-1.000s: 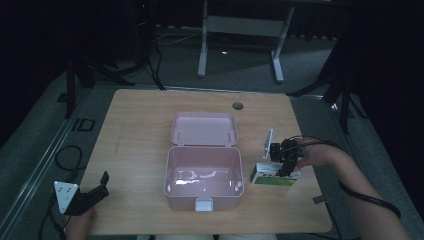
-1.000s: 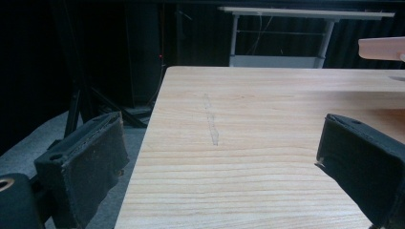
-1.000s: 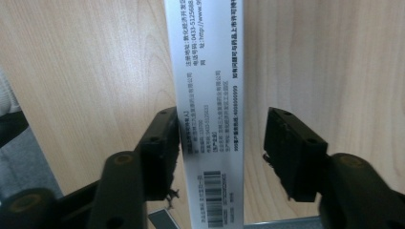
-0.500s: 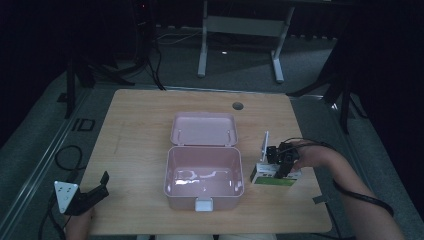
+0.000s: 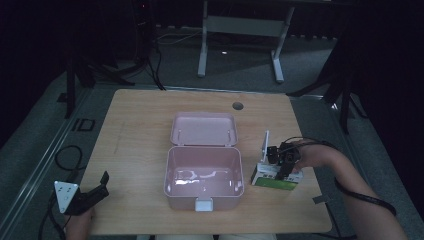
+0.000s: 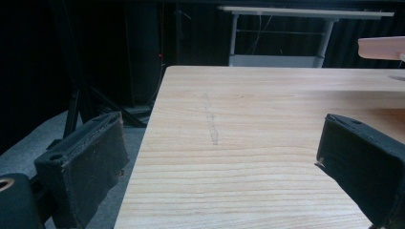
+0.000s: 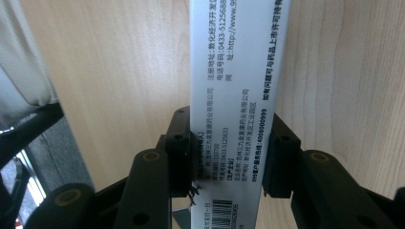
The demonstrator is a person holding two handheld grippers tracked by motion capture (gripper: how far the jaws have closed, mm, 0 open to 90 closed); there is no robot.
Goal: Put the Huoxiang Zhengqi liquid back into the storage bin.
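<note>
A pink box (image 5: 204, 176) is sitting open near the middle of the wooden table (image 5: 145, 120), its lid (image 5: 204, 129) lying flat behind it and its inside looking bare. Just to the right of the box, a small white and green carton (image 5: 274, 177) is resting on the table. The right gripper (image 5: 283, 165) is reaching down onto this carton from above, with the person's hand (image 5: 314, 154) behind it. In the right gripper view, the two black jaws are pressing against both long sides of the carton (image 7: 234, 95), whose white face is carrying printed text and a barcode, so the gripper (image 7: 228, 157) is clamping it.

At the near left corner of the table, the left gripper (image 5: 95, 192) is hovering at the table's edge, well apart from the box. In the left gripper view its jaws are standing wide apart with nothing between them but bare tabletop (image 6: 267, 119), and a pink edge of the box (image 6: 382, 47) is showing at far right.
</note>
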